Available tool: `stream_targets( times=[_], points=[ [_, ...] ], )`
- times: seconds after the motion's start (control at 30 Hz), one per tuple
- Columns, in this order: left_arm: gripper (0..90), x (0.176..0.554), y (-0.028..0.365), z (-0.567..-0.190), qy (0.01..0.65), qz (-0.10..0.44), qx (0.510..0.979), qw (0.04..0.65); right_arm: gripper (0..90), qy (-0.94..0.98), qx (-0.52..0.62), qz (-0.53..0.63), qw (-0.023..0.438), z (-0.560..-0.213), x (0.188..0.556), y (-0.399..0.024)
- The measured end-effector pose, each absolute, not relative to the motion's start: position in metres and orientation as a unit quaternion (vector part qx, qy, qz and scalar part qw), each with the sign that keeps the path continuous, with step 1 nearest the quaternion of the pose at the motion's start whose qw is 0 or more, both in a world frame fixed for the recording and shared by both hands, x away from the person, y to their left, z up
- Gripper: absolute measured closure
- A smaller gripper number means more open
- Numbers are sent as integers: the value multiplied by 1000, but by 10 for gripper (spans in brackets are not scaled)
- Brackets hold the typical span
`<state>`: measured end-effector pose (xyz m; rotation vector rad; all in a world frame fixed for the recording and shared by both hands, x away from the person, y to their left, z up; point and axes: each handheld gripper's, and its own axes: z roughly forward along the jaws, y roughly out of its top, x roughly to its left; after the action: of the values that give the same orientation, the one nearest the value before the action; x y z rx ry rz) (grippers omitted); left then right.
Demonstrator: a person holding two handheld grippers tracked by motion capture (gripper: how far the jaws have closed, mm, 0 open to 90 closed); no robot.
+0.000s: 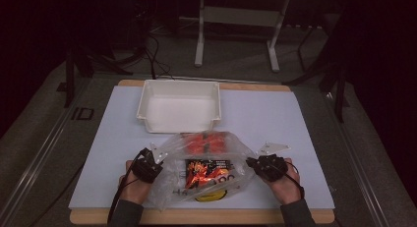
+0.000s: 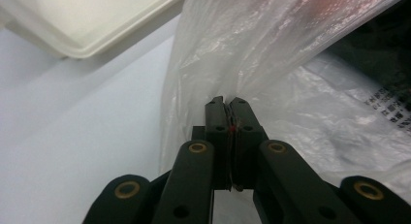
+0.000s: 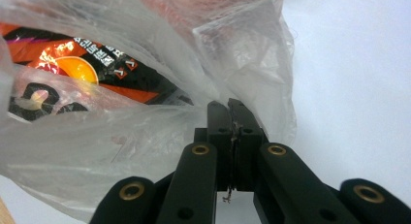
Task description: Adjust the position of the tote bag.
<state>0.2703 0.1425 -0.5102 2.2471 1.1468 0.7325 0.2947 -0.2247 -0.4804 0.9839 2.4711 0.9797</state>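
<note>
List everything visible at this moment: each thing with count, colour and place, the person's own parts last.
plastic bag: 1, clear, near middle of the mat, pinched at both side edges
snack packet: 1, black and orange, inside the bag, near side
red packets: count unclear, red-orange, inside the bag, far side
tray: 1, white, empty, far side of the mat, beyond the bag
mat: 1, pale blue-white, on the wooden board
wooden board: 1, light wood, under the mat
left gripper: 1, black, shut on the bag's left edge
right gripper: 1, black, shut on the bag's right edge
hands: 2, holding the grippers at the near edge
</note>
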Motion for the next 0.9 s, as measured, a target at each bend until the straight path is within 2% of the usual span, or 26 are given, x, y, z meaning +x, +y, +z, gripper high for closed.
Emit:
stream_targets(
  times=[0.07,0.17,0.3,0.4,0.53,0.6,0.7,0.9],
  points=[
    [831,267,143,-508,406,260,830,279,767,857,340,355,153,-477,293,-227],
    [809,265,145,-505,404,264,828,285,668,850,328,382,155,-467,289,-233],
    [808,266,148,-504,412,264,823,287,598,840,317,410,164,-451,282,-244],
    [807,265,147,-504,410,261,822,296,596,827,317,432,171,-438,279,-251],
    [783,264,142,-501,405,259,823,302,653,819,300,462,161,-422,275,-247],
    [732,263,141,-499,401,255,823,310,703,820,285,474,149,-416,273,-237],
    [633,258,138,-492,382,244,831,323,726,827,260,481,133,-410,270,-215],
    [567,244,137,-470,365,244,829,347,735,854,217,458,117,-416,264,-171]
  ],
)
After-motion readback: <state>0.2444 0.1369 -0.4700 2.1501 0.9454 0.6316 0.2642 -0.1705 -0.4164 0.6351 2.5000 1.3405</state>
